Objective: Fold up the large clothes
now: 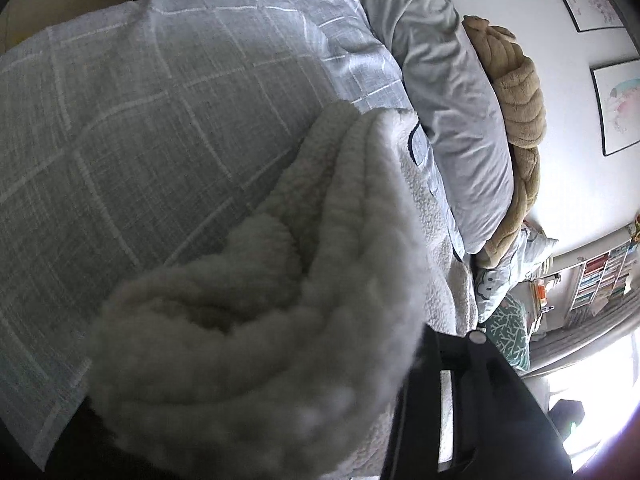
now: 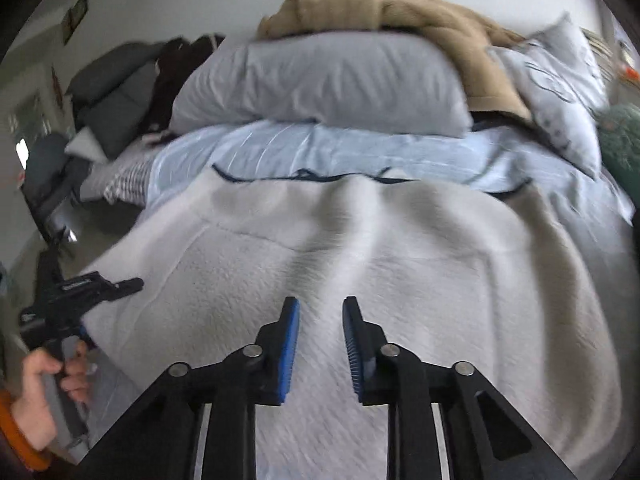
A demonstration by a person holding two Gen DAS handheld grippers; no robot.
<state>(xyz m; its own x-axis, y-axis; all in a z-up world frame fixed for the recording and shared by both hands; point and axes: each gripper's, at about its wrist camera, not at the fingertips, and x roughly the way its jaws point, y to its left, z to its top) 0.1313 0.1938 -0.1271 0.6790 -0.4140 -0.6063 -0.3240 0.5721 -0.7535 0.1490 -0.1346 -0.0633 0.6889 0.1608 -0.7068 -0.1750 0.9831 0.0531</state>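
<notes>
White fleece blanket [image 2: 360, 248] lies spread over the bed [image 2: 360, 152], below a grey pillow [image 2: 320, 84]. The left gripper [image 2: 104, 292], in a hand [image 2: 52, 376], has its fingers closed on the blanket's bunched left edge. The right gripper [image 2: 320, 320] hangs above the blanket, fingers [image 2: 290, 344] parted, holding nothing.

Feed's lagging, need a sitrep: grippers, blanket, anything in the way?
Left gripper clamped on bunched edge of white fleece blanket. Right gripper open, empty, above it. Blanket spread on duvet, unfolded. Pillows beyond far edge, not on it.
</notes>
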